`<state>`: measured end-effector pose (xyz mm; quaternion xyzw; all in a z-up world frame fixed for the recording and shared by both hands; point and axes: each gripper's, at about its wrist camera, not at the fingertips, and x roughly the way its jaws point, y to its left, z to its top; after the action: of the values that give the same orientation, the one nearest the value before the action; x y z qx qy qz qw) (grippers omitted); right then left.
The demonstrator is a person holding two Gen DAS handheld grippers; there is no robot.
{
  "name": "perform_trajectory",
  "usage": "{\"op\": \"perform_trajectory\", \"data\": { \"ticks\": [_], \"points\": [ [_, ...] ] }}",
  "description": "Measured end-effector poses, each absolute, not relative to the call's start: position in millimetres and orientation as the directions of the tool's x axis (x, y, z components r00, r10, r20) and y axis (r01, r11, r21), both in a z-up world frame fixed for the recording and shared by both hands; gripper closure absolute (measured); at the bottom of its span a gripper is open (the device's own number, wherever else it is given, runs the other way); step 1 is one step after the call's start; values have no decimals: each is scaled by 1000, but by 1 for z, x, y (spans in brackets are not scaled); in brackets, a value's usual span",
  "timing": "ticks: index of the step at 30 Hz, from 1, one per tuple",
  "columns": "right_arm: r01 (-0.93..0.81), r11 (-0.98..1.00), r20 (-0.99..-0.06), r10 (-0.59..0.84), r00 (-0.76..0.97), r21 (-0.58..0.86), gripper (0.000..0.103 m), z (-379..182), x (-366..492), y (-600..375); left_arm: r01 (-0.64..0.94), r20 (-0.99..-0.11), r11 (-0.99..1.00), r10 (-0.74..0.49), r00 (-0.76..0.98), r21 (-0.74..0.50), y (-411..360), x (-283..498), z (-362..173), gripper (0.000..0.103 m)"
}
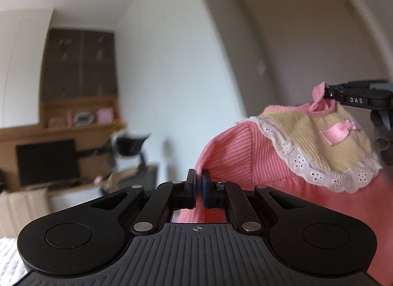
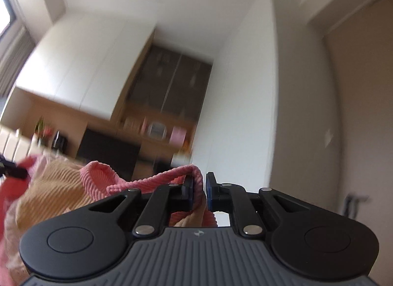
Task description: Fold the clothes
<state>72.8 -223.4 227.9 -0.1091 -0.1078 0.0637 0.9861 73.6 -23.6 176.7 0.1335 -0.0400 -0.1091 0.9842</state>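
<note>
Garment first: a small pink ribbed top (image 1: 258,158) with a cream yoke, white lace trim (image 1: 319,170) and a satin bow (image 1: 341,130) hangs in the air between both tools, well above any surface, with only ceiling and walls behind it. The left gripper (image 1: 199,187) is pinched narrow on a pink edge at the shoulder or sleeve side. In the left wrist view the cloth runs away toward 2 o'clock, where the right gripper (image 1: 329,92) clamps the neckline trim. Seen from its own camera, the right gripper (image 2: 199,193) has pink binding draped through a slim gap between its pads; it appears to hold the cloth, though the gap is a little wider than the left's. The held span, the top's upper edge, runs roughly level from one tool to the other, the body presumably hanging below. Neither hand is clearly nearer; lowering it flat likely needs both to descend together, edge taut.
</note>
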Motion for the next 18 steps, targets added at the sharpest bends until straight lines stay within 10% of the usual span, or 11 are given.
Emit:
{"op": "perform_trajectory", "data": {
  "ticks": [3, 6, 18],
  "points": [
    [-187, 950, -124, 160, 979, -250, 62, 189, 184, -205, 147, -119, 945, -116, 986, 293, -8, 142, 143, 95],
    [-198, 954, -336, 115, 935, -225, 62, 145, 246, -198, 141, -334, 970, -69, 940, 197, 33, 189, 98, 91],
    [-468, 871, -564, 313, 764, -151, 53, 51, 133, -215, 468, -516, 851, -519, 681, -238, 57, 107, 35, 25]
  ]
}}
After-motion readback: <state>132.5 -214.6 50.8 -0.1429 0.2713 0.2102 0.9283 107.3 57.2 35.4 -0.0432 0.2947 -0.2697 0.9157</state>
